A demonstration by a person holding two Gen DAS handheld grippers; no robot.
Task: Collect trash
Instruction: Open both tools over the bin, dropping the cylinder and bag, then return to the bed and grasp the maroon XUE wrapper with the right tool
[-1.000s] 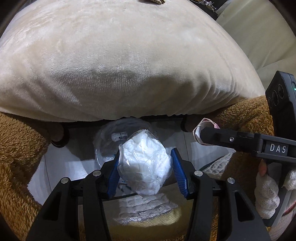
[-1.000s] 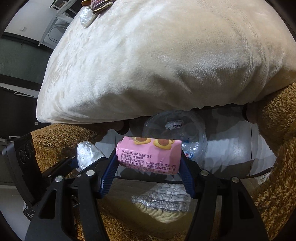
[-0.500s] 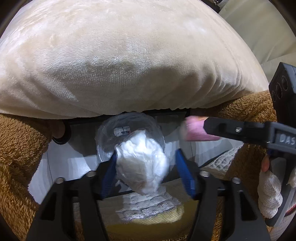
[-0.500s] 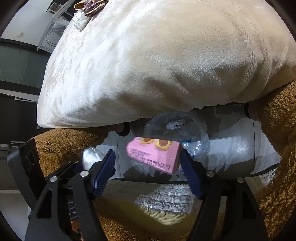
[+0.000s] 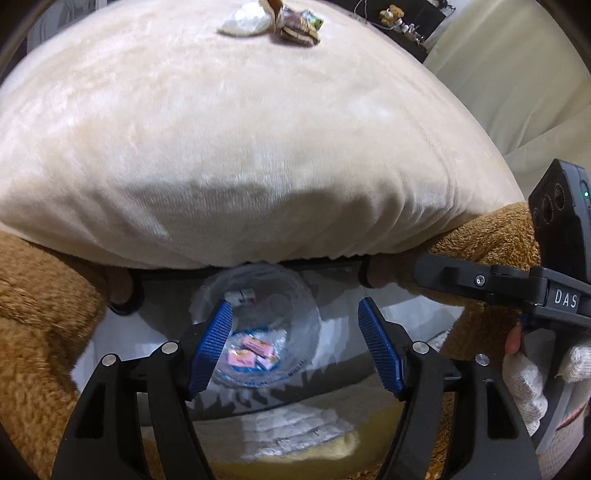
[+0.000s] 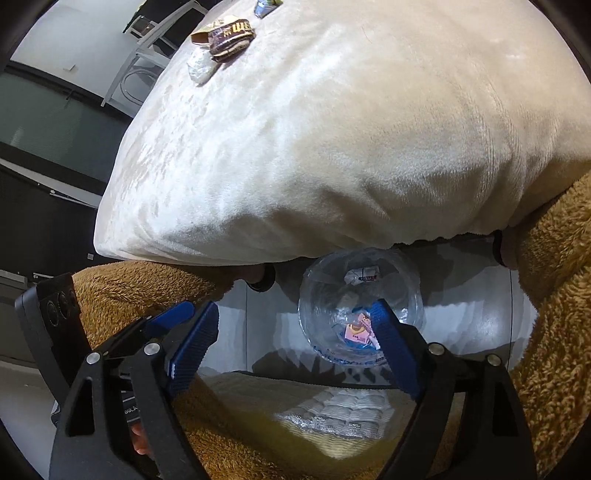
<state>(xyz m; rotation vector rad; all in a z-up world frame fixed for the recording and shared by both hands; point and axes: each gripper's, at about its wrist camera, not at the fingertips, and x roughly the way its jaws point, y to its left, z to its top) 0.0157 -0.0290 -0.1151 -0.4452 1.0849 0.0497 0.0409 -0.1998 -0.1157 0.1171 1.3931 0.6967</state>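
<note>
A clear plastic-lined trash bin [image 5: 295, 295] stands on the floor below the bed edge; it also shows in the right wrist view [image 6: 321, 295]. Pink snack packets [image 5: 253, 354] lie at its bottom, seen too in the right wrist view [image 6: 356, 332]. My left gripper [image 5: 295, 343] is open and empty above the bin. My right gripper [image 6: 295, 350] is open and empty, also over the bin, and shows at the right of the left wrist view [image 5: 480, 280]. Brown wrappers [image 5: 295, 26] and a white crumpled bag [image 5: 243, 24] lie on the far side of the bed; both show in the right wrist view, wrappers [image 6: 229, 37] and bag [image 6: 201, 68].
A cream plush bed cover [image 5: 240, 147] bulges over the bin. Brown fleece sleeves [image 5: 33, 332] flank the view. A cream quilted slipper [image 5: 295, 428] is below the grippers. A dark window and a white chair frame [image 6: 136, 70] are at the far left.
Both grippers opened. The white crumpled bag dropped from the left gripper and the pink packet from the right; the pink packet now lies in the bin. Both views lifted, showing the far wrappers.
</note>
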